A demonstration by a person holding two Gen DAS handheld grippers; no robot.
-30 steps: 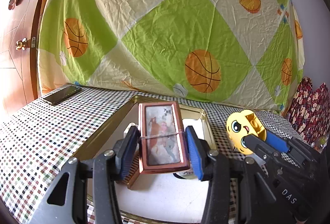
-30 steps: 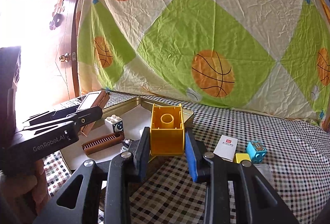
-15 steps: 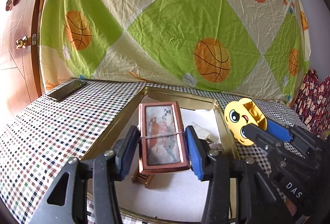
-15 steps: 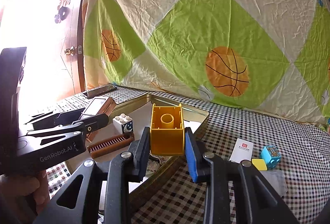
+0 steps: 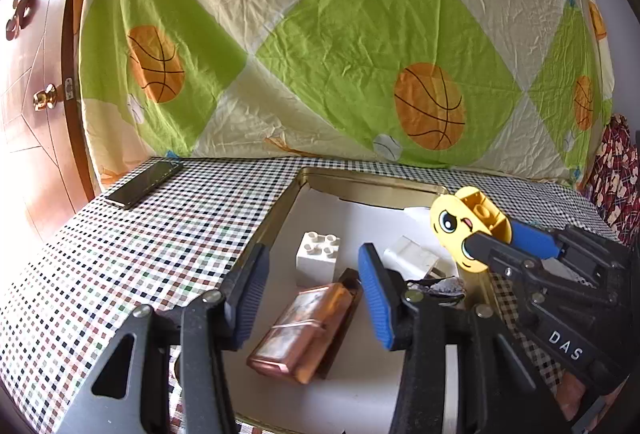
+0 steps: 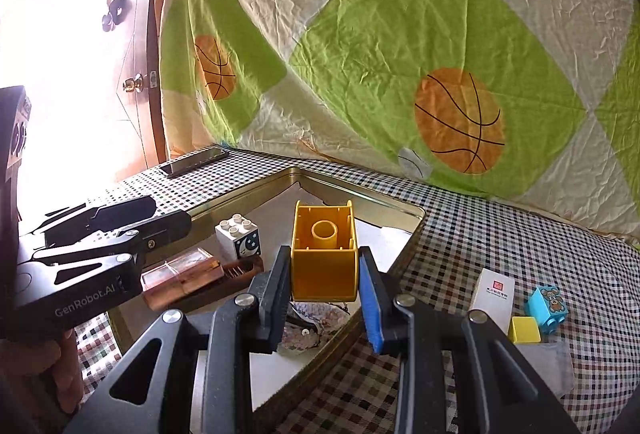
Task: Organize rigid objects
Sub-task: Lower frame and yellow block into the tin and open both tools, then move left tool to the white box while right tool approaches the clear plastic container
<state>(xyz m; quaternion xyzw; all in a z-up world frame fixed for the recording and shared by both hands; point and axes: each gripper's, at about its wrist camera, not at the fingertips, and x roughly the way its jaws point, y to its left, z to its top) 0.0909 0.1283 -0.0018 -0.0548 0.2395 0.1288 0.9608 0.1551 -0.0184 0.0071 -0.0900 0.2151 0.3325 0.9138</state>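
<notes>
Left wrist view
Left gripper (image 5: pixel 310 286): released, its blue pads standing apart with nothing pressed between them.
Copper case (image 5: pixel 302 330): lies tilted on the white floor of the tray, below the open pads, propped on a dark comb-like piece.
Tray (image 5: pixel 372 180): a shallow gold-rimmed tin on the checked tablecloth (image 5: pixel 120 258).
White block (image 5: pixel 318 258): stands in the tray just behind the case.
Right gripper (image 5: pixel 480 246): reaches in from the right, grasping a yellow block (image 5: pixel 460 226) with a cartoon face, above the tray's right rim.
Phone (image 5: pixel 144 183): lies on the cloth at far left.

Right wrist view
Right gripper (image 6: pixel 324 284): clenched on the yellow block (image 6: pixel 324 258), hollow underside facing the camera, held over the tray (image 6: pixel 416 230).
Left gripper (image 6: pixel 116 222): at left, over the tray's near corner; its jaws cannot be judged from here.
Copper case (image 6: pixel 180 274): rests in the tray beside the moon-printed white block (image 6: pixel 238 236).
Outside the tray: a white card (image 6: pixel 494 288), a small yellow cube (image 6: pixel 524 330) and a blue bear block (image 6: pixel 548 304) lie on the cloth at right.
</notes>
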